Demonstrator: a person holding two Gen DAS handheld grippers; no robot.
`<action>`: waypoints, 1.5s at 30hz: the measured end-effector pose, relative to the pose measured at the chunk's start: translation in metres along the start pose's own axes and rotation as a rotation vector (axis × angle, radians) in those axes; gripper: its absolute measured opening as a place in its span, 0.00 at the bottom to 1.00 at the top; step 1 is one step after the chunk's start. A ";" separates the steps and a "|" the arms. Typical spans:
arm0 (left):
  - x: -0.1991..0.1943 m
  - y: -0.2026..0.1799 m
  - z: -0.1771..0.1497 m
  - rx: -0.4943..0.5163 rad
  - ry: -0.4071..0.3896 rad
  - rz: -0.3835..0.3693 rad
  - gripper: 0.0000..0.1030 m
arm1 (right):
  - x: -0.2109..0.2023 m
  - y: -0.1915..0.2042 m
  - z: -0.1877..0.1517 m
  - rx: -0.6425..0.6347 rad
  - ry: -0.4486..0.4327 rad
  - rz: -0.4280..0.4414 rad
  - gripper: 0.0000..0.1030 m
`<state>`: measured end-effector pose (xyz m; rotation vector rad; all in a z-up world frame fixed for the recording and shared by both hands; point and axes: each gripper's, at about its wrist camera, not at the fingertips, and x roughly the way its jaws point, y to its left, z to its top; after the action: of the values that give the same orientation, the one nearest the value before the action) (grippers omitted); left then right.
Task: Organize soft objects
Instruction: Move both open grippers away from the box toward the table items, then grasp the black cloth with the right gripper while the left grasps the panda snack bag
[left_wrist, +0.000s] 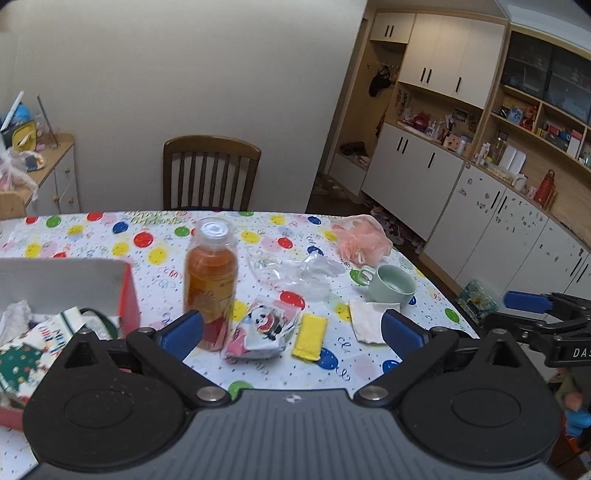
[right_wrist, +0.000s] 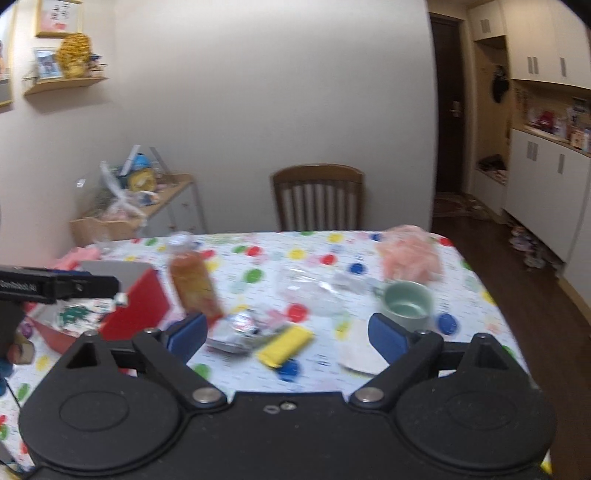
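My left gripper (left_wrist: 290, 332) is open and empty above the near table edge. Between its fingers lie a panda-print soft pack (left_wrist: 258, 328) and a yellow sponge (left_wrist: 310, 336). A white tissue (left_wrist: 365, 319) lies to the right. A pink bath pouf (left_wrist: 362, 238) sits at the far right. A red box (left_wrist: 127, 295) at the left holds soft printed items (left_wrist: 26, 350). My right gripper (right_wrist: 286, 334) is open and empty over the same yellow sponge (right_wrist: 285, 346), panda pack (right_wrist: 240, 328) and tissue (right_wrist: 356, 356). The pouf (right_wrist: 410, 254) and red box (right_wrist: 136, 312) show there too.
An orange drink bottle (left_wrist: 210, 280) stands by the box. A green cup (left_wrist: 393, 286) and crumpled clear plastic (left_wrist: 295, 271) lie mid-table. A wooden chair (left_wrist: 210, 173) stands behind the table. The right gripper (left_wrist: 546, 317) shows at the right edge; the table edge (left_wrist: 454, 306) drops off there.
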<state>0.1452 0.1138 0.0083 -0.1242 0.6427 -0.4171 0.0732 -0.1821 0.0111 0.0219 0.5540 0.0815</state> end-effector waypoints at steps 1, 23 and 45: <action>0.004 -0.004 0.000 0.009 -0.005 0.002 1.00 | 0.000 -0.009 -0.003 0.011 0.003 -0.011 0.91; 0.145 -0.026 -0.028 0.084 0.100 0.141 1.00 | 0.042 -0.129 -0.060 0.093 0.185 -0.186 0.91; 0.211 0.011 -0.046 -0.091 0.215 0.236 1.00 | 0.122 -0.170 -0.094 0.110 0.362 -0.240 0.87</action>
<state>0.2730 0.0373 -0.1485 -0.0893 0.8778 -0.1740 0.1396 -0.3412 -0.1400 0.0485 0.9179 -0.1824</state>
